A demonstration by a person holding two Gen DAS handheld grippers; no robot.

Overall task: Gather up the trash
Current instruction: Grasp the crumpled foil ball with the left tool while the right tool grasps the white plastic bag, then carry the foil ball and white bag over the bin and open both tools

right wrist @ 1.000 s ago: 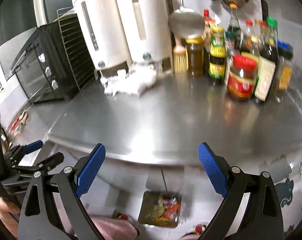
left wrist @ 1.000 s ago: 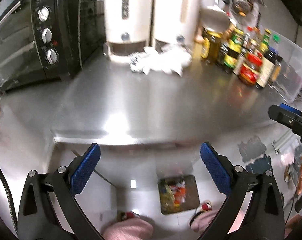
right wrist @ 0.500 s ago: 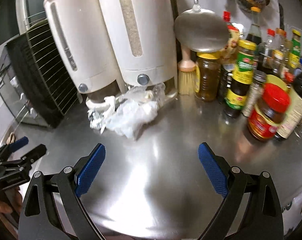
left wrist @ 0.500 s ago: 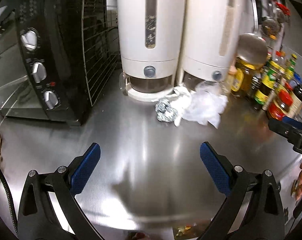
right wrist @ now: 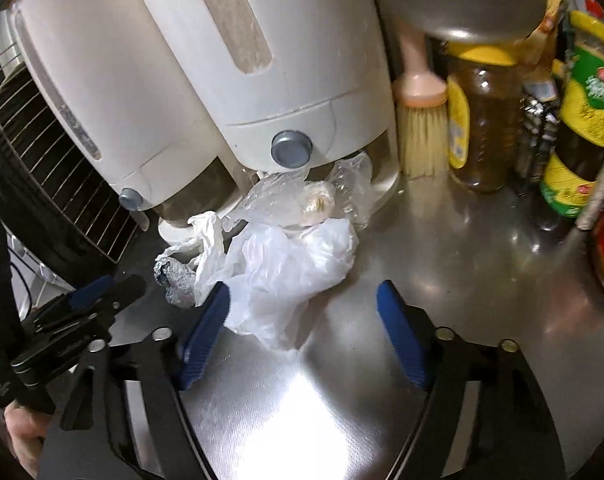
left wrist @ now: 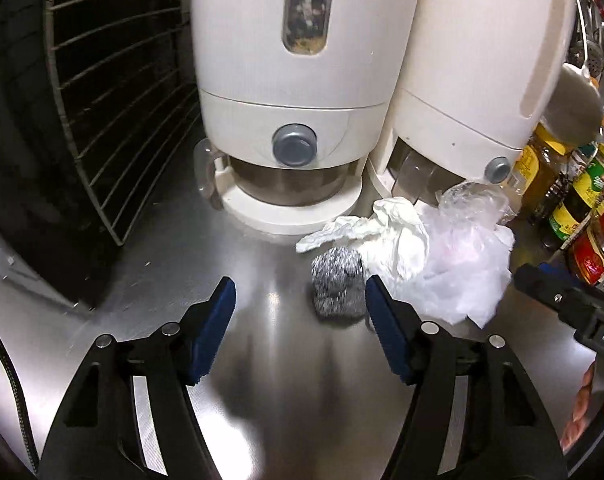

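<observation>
A pile of trash lies on the steel counter [left wrist: 262, 380] in front of two white dispensers. It holds a crumpled foil ball [left wrist: 336, 286], a white tissue [left wrist: 386, 240], a white plastic bag [left wrist: 462, 276] and clear film [left wrist: 474, 200]. My left gripper [left wrist: 300, 296] is closing; the foil ball sits between its jaws, close beside the right pad, not squeezed. My right gripper [right wrist: 302, 300] is also closing, with the white plastic bag [right wrist: 286, 272] between its jaws and only the left pad brushing it. The foil ball [right wrist: 178, 280] lies next to the left gripper [right wrist: 98, 292].
The white dispensers [left wrist: 298, 80] [right wrist: 262, 60] stand right behind the pile. A black oven with a wire rack [left wrist: 102, 100] is on the left. A brush [right wrist: 422, 120] and several jars and bottles [right wrist: 582, 120] crowd the right. A ladle [left wrist: 574, 100] hangs above.
Both grippers have come forward over the counter from its front edge up to the trash pile. Their jaws have narrowed around the foil ball and the plastic bag.
</observation>
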